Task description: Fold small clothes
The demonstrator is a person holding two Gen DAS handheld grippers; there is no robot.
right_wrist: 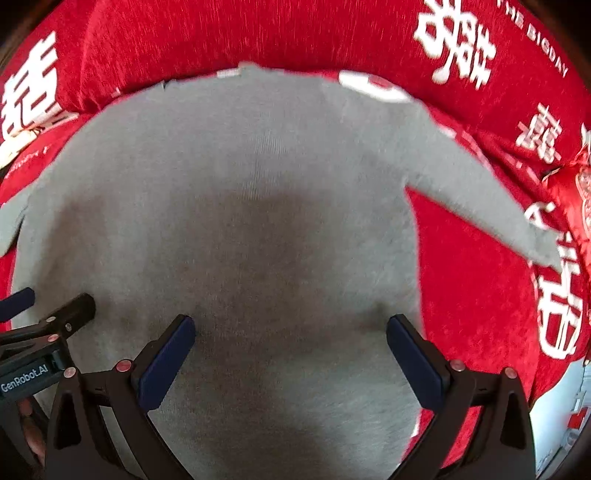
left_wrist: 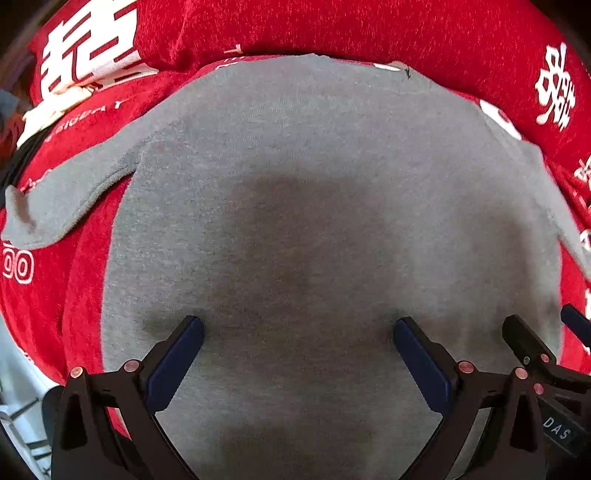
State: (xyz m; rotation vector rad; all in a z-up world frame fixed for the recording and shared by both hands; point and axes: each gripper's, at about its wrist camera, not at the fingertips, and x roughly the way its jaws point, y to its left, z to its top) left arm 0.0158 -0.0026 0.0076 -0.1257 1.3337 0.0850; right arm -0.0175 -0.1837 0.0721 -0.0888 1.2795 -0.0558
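A gray shirt (left_wrist: pixel 295 206) lies spread flat on the red cloth (left_wrist: pixel 332 29). Left hand-held gripper (left_wrist: pixel 298 330) and right hand-held gripper (right_wrist: pixel 291 328) hover over it, jaws wide, holding nothing.

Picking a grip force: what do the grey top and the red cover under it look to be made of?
Grey top: soft matte knit, likely cotton jersey; fine ribbing shows and it lies limp. Red cover: plusher, chenille-like, with a streaky, slightly shiny nap and white printed characters.

both wrist views close above grey garment (left_wrist: pixel 295 184)
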